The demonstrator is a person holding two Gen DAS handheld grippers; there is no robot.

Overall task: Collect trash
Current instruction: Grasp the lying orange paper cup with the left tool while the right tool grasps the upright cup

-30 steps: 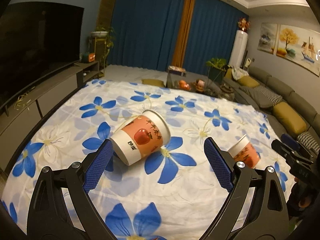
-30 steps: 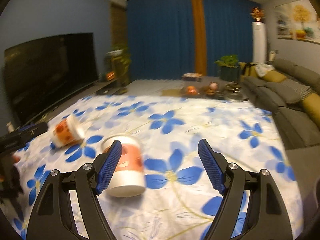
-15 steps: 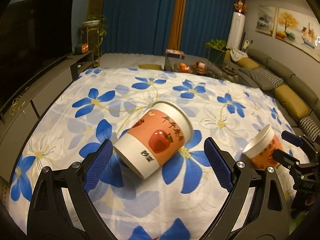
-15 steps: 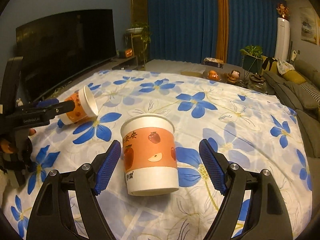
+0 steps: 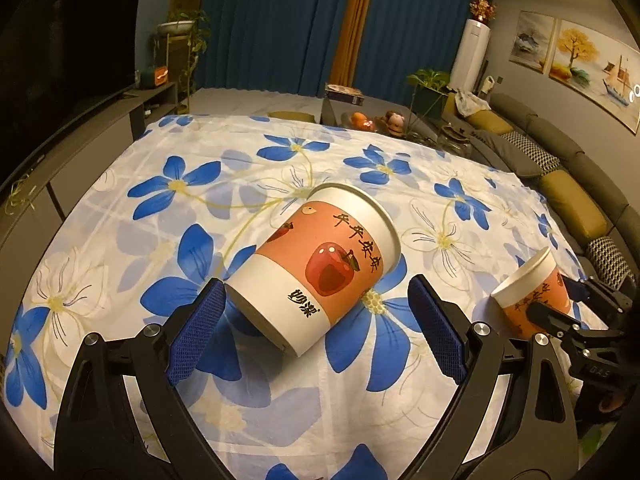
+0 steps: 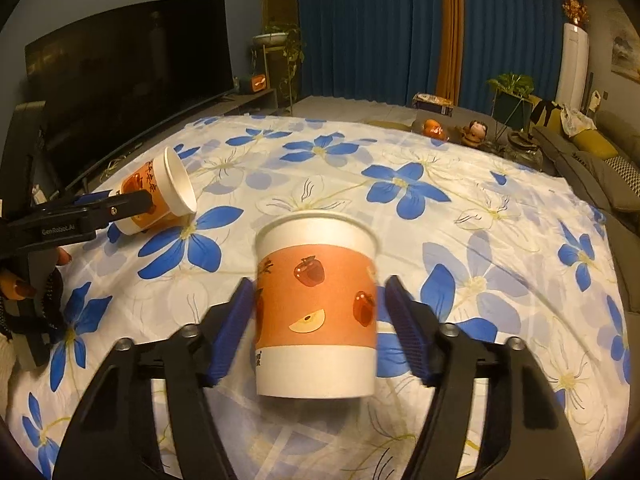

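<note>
Two orange-and-white paper cups with apple prints lie on their sides on the blue-flowered cloth (image 5: 160, 208). In the left wrist view, the left cup (image 5: 316, 272) lies between the fingers of my open left gripper (image 5: 316, 336), base toward me; the pads stand apart from it. In the right wrist view, the right cup (image 6: 316, 312) sits between the blue pads of my right gripper (image 6: 320, 328), which is partly closed around it; the left pad is at its wall, the right pad slightly off. Each cup also shows in the other view: right cup (image 5: 532, 292), left cup (image 6: 160, 196).
A dark TV (image 6: 128, 76) on a low cabinet runs along the left. A grey sofa with yellow cushions (image 5: 572, 200) lines the right. A low table with fruit and figurines (image 5: 368, 120) and plants stand beyond the cloth's far edge. Blue curtains hang behind.
Both grippers have moved forward so each cup now lies between its fingers. The right gripper's fingers have narrowed toward its cup; the left stays wide open.
</note>
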